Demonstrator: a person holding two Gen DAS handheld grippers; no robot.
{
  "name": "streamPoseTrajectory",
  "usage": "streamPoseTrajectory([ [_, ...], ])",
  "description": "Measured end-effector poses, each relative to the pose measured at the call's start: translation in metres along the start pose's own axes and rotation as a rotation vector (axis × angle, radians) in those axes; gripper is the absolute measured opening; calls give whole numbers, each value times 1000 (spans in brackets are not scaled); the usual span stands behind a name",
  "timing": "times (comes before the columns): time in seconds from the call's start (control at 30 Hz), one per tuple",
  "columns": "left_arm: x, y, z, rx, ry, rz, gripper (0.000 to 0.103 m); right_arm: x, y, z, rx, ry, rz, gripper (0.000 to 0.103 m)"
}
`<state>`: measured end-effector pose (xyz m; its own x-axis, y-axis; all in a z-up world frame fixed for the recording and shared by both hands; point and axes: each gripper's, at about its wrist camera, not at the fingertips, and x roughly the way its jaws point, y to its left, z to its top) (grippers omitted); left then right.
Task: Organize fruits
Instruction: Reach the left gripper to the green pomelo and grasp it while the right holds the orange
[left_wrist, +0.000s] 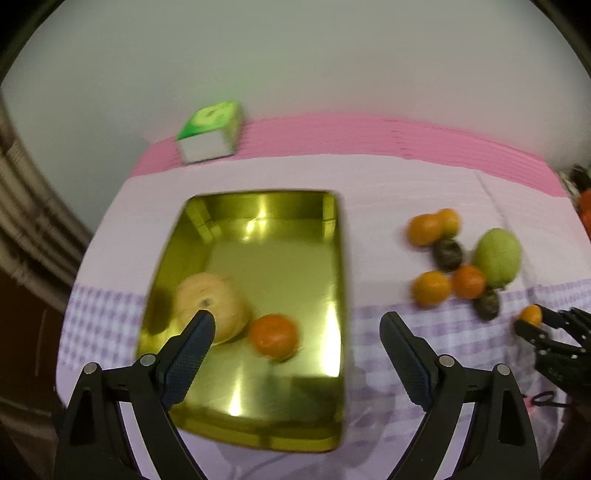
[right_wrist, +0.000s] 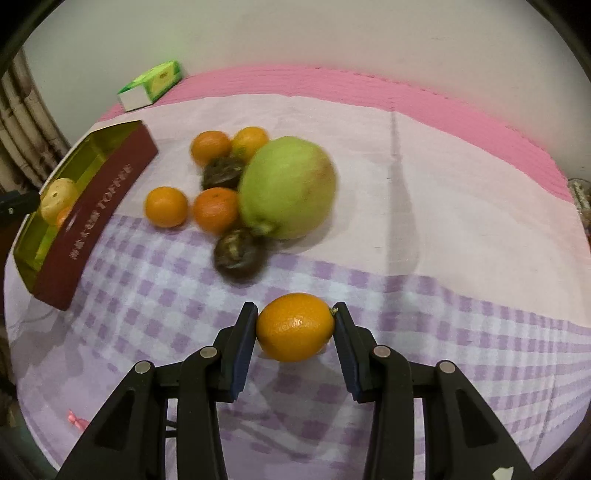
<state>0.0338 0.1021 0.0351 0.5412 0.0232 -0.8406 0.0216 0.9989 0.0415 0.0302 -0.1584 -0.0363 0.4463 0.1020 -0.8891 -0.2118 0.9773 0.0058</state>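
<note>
My left-wrist view is smeared — the tin and fruit pile lack sharp edges. The left claw covers part of the pale fruit; small tin lettering — unreadable.

Lighting: indoor, moderate, soft, from overhead; both views dim toward the rim.

Glare: bright patches on the gold inside of the tin, strongest at its far wall and near floor; a small highlight on the held orange.

Shadows: soft, under the fruit pile, and a long thin one across the cloth.

Blur: left view smeared throughout by motion, the box and tin edges streaked. Right view sharper: the held orange is crisp, the pile soft.

Distortion: strong fisheye; the table edge bows and black vignette fills the corners.
</note>
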Motion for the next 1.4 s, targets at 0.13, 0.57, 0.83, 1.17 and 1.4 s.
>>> streamPoseTrajectory([
  [0.13,0,-36,16,62,-20,-52,91,-1,-17,-2,19,-2,-29,38],
  [0.57,32,-126,58,138,60,-239,91,4,-46,-5,47,-4,-103,38],
  [0.83,55,-148,62,120,136,-253,91,10,-53,-4,77,-4,-64,39],
  [1.17,63,-169,65,150,151,-257,91,15,-57,0,102,13,-24,38],
  [1.4,67,-182,68,169,160,-272,91,7,-72,1,133,-4,-17,38],
])
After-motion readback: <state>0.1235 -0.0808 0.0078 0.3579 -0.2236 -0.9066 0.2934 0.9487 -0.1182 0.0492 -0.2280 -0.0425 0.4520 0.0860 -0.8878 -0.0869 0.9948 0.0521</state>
